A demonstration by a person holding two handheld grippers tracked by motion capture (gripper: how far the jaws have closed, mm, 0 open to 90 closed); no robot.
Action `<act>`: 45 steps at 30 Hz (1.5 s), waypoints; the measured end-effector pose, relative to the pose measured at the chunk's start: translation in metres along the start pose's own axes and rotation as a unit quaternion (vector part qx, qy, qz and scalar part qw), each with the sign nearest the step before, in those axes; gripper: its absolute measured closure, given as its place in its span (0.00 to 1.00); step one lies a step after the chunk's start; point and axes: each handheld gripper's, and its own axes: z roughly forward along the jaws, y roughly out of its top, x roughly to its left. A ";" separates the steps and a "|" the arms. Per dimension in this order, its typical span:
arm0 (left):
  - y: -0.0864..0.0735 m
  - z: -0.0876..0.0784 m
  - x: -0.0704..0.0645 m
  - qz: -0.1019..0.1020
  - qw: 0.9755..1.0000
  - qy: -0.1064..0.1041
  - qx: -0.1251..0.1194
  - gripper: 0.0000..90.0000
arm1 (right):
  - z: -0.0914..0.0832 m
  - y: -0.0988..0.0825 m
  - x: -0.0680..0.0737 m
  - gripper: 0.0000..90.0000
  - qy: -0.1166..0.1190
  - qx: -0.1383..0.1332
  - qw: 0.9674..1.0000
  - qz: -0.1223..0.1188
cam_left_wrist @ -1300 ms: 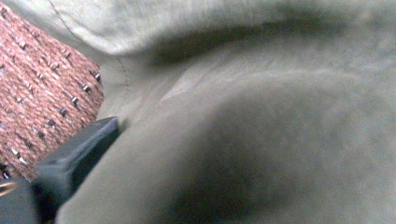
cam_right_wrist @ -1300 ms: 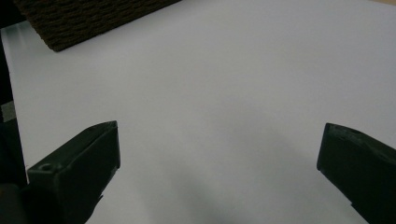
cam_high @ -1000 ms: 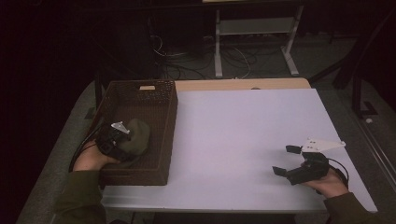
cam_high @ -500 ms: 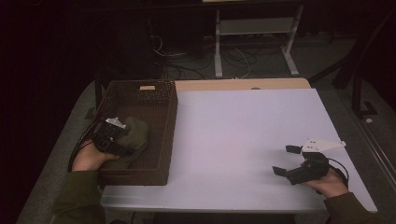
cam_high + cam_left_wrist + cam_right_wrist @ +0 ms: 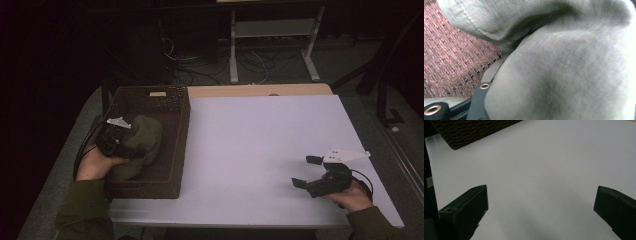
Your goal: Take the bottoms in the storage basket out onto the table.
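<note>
Left claw point(image 5: 131, 145): down in the wicker basket point(image 5: 176, 145) at the bench's left edge, jaws buried in the olive-green cloth point(image 5: 145, 142); they have just been closing, with that fabric between them, and now it's clamped onto the cloth.
Cloth: bunched up inside the basket, toward the person's end of it; in the left gripper view the green cloth point(image 5: 564, 75) presses right up against the lens, a stitched hem folding over the top.
Basket: dark brown weave, long side running away from the person; its woven wall point(image 5: 451, 55) shows behind the fabric, its corner point(image 5: 469, 131) peeks in at the top of the right gripper view.
Right claw point(image 5: 311, 172): resting low at the near right of the white bench point(image 5: 260, 140), well apart from the basket, jaws spread wide with bare bench between them, released.
Right claw close-up point(image 5: 541, 205): two black jaws far apart, gripping nothing.
</note>
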 end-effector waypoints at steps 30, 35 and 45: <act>0.049 -0.043 -0.022 0.008 0.997 -0.019 -0.070 0.47 | 0.000 -0.001 -0.002 0.00 -0.002 -0.001 1.000 0.006; 0.056 -0.045 -0.025 0.013 0.996 -0.024 -0.079 0.47 | 0.000 -0.001 -0.002 0.00 -0.004 -0.002 1.000 0.008; 0.073 -0.049 -0.034 0.019 0.995 -0.033 -0.093 0.47 | 0.000 -0.001 -0.002 0.00 -0.005 -0.002 1.000 0.008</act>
